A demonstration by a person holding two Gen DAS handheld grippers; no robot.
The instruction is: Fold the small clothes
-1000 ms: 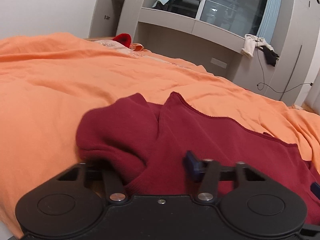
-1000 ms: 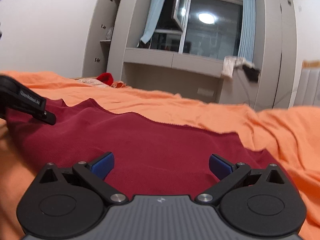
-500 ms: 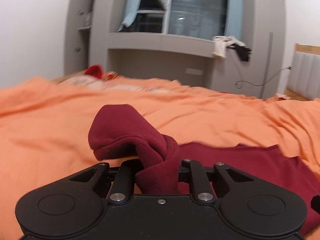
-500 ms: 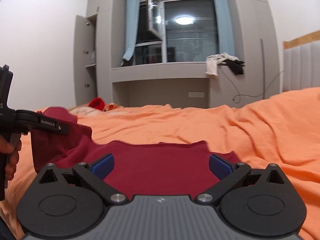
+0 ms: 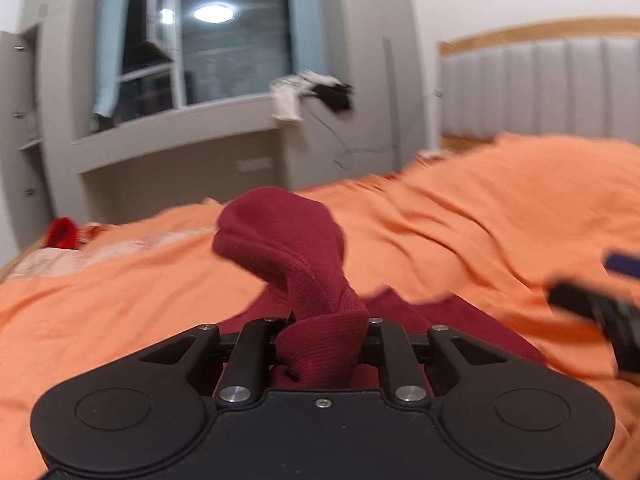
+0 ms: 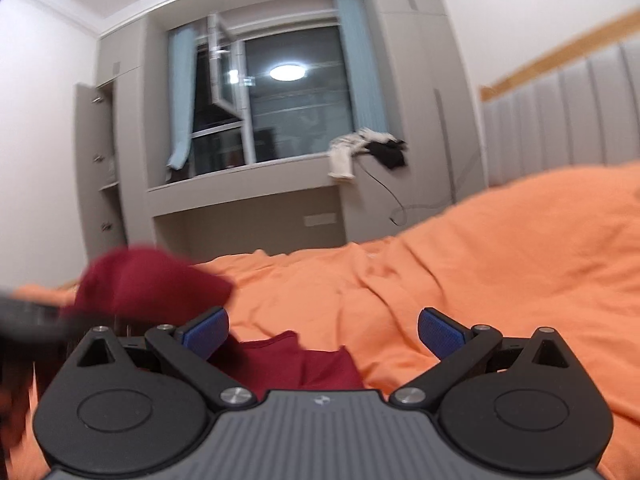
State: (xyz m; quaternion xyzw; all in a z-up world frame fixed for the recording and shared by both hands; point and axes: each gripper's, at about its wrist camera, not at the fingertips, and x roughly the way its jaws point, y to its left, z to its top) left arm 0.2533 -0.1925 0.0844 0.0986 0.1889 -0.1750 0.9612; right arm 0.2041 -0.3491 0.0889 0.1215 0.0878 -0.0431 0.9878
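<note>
A dark red knitted garment (image 5: 288, 236) lies on the orange bedspread (image 5: 460, 232). My left gripper (image 5: 322, 344) is shut on a bunched corner of it. That fold stands lifted above the bed and curls over the jaws. The rest of the garment (image 6: 312, 364) stays flat just under my right gripper (image 6: 322, 332). Its blue pads (image 6: 204, 330) stand wide apart with nothing between them. The lifted fold (image 6: 148, 280) appears at the left of the right wrist view, above the blurred left gripper (image 6: 32, 316). The right gripper (image 5: 592, 304) shows blurred at the right edge of the left wrist view.
A grey padded headboard (image 6: 560, 128) rises at the right. White and black clothes (image 6: 360, 152) hang off the window ledge, with a cable below. A red item (image 5: 62, 232) and a pale patterned cloth lie at the far left of the bed.
The left gripper closed on the garment's corner, then lifted it and carried it to the right. The right gripper rose off the garment and stayed open.
</note>
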